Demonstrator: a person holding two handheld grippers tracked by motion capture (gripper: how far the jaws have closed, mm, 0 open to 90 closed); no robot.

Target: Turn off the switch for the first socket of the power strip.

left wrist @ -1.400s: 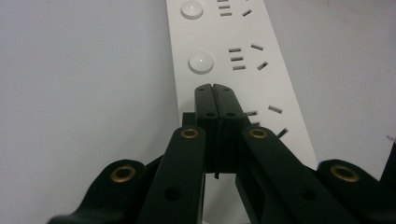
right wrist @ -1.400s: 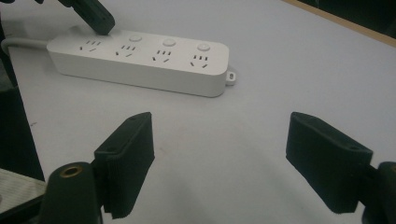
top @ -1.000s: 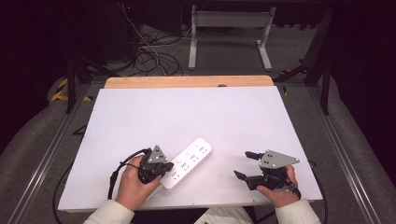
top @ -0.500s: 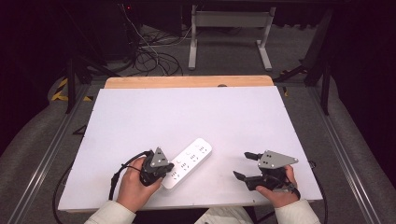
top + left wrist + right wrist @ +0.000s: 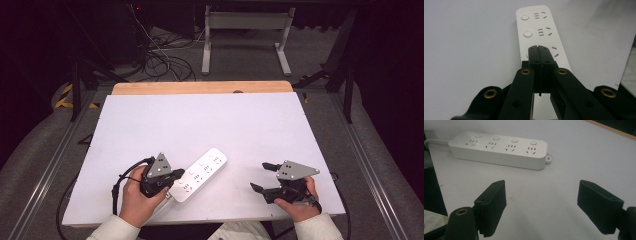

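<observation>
The left gripper [image 5: 539,48] has its jaws pressed together, tips over the white power strip [image 5: 198,174] near the table's [image 5: 210,120] front edge (contact can't be confirmed). The right gripper [image 5: 541,205] stands wide open, empty, well apart from it. No readable markings.

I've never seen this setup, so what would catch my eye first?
A white power strip lies slanted at the near-left part of the white table. The left gripper, jaws shut together, has its tips over the strip's third button. The right gripper is at the near right, jaws wide open.
</observation>
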